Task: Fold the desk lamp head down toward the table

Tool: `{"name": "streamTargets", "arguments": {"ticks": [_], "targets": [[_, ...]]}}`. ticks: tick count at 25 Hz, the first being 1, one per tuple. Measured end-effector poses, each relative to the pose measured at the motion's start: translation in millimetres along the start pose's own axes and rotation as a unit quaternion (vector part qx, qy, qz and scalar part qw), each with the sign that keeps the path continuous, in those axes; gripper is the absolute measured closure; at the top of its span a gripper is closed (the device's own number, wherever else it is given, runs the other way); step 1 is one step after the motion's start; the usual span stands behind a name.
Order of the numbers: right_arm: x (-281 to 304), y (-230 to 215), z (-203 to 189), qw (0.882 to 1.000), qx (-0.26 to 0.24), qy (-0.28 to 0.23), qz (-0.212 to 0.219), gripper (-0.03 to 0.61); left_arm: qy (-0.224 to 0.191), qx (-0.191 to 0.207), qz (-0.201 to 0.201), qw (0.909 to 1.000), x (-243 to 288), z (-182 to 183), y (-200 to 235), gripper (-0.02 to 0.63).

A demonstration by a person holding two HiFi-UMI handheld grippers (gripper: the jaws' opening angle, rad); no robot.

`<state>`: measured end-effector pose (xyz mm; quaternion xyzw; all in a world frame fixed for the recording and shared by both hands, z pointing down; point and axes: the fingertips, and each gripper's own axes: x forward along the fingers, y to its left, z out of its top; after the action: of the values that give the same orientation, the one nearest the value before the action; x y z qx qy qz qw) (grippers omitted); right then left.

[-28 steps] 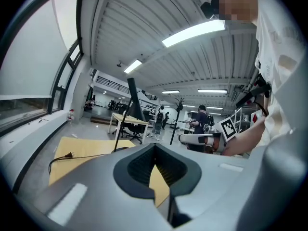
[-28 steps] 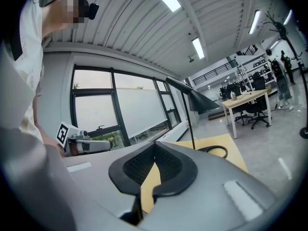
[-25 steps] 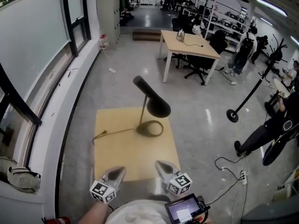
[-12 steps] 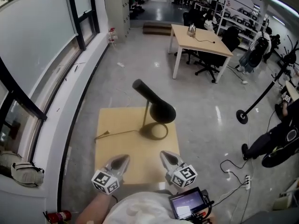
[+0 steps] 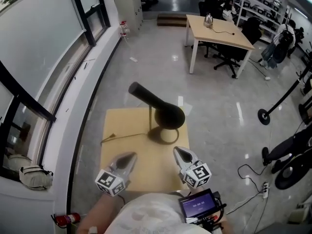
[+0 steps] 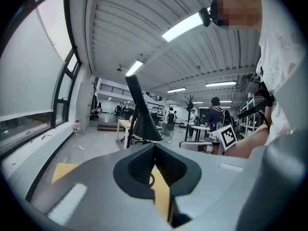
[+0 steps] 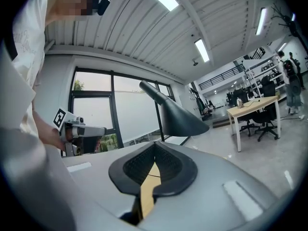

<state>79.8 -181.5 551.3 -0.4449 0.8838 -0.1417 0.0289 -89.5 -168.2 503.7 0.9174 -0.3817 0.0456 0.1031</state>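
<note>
A black desk lamp stands on the small tan table (image 5: 117, 126). Its cone head (image 5: 169, 115) is tilted, with a tube sticking up to the left, over a thin stem and a ring base (image 5: 165, 136). My left gripper (image 5: 128, 158) hovers shut and empty over the table's near half. The right gripper (image 5: 178, 152) is also shut and empty, just short of the ring base. Neither touches the lamp. In the left gripper view the lamp head (image 6: 143, 121) rises beyond the shut jaws. In the right gripper view the lamp head (image 7: 180, 118) stands just past the tips.
The lamp's cord (image 5: 124, 137) runs left across the table to its edge. Windows and a sill line the left side. A larger desk (image 5: 219, 30) with chairs stands further back. A fire extinguisher (image 5: 66, 220) lies on the floor near left, and a screen device (image 5: 197, 206) is at my waist.
Both grippers have moved forward over the table toward the lamp, still shut. The lamp itself keeps the same pose.
</note>
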Motion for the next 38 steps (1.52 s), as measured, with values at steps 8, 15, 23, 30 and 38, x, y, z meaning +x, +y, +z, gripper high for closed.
{"name": "streamTargets", "arguments": {"ticks": [8, 15, 23, 30, 38], "targets": [[10, -19, 11, 1.000, -0.015, -0.001, 0.015, 0.565, 0.007, 0.031, 0.046, 0.9984, 24, 20, 16, 0.614], [12, -47, 13, 1.000, 0.002, -0.006, -0.003, 0.565, -0.007, 0.047, 0.061, 0.9970, 38, 50, 24, 0.614], [16, -77, 27, 0.997, 0.044, -0.036, -0.047, 0.565, -0.042, 0.051, 0.042, 0.9969, 55, 99, 35, 0.614], [17, -92, 46, 0.997, 0.041, -0.047, -0.049, 0.558, -0.074, 0.094, 0.034, 0.9923, 69, 159, 56, 0.576], [26, -101, 61, 0.996, 0.054, -0.060, -0.038, 0.510, -0.081, 0.121, 0.016, 0.9891, 80, 212, 72, 0.472]]}}
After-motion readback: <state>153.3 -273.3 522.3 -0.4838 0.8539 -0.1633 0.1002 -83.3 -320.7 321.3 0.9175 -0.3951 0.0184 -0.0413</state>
